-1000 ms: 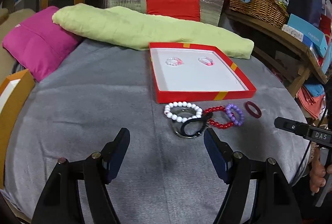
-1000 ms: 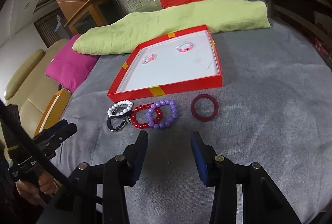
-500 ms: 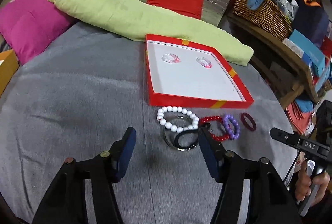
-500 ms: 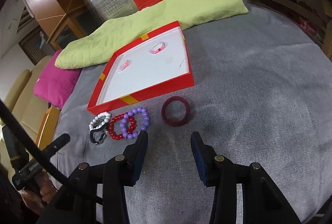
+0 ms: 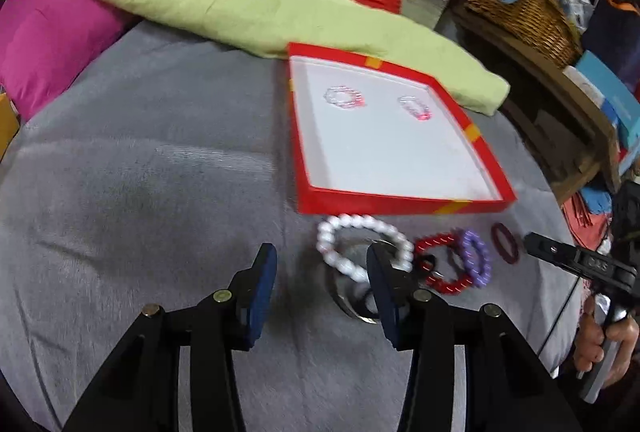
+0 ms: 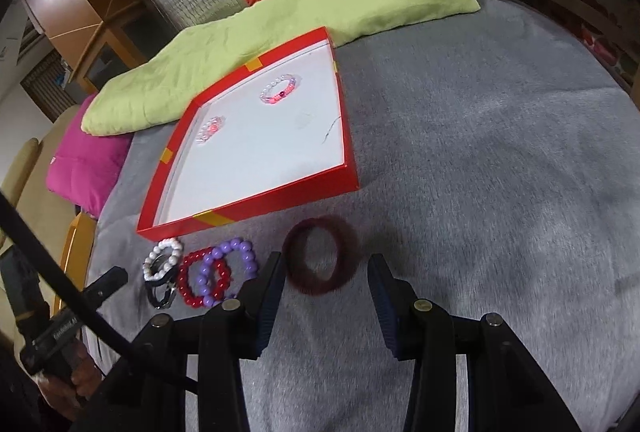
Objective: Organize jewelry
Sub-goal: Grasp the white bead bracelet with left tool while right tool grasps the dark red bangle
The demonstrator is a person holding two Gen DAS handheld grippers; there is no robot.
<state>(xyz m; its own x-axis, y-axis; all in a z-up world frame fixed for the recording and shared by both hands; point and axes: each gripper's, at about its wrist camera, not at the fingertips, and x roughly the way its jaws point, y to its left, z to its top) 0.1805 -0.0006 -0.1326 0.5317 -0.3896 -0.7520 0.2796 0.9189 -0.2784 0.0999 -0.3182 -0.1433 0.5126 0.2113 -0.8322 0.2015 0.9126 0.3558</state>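
Now right hand-held gripper [image 6: 324, 284] open, straddling maroon bangle [image 6: 320, 256] for pickup; left hand-held gripper [image 5: 322, 280] closing, empty, beside white bead bracelet [image 5: 360, 244]; red tray [image 6: 256, 208] awaits.

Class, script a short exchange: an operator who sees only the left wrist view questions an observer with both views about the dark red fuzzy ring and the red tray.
Operator: The dark red fuzzy ring is tiny at my picture's edge. Where is the right hand-held gripper?
Observer: The ring lies on the grey cloth just beyond its open jaws, centred between them, not clamped.
Operator: Does the red cardboard tray hold anything besides the two pale beaded bracelets?
Observer: Yes, a thin dark thread-like mark near its right wall.
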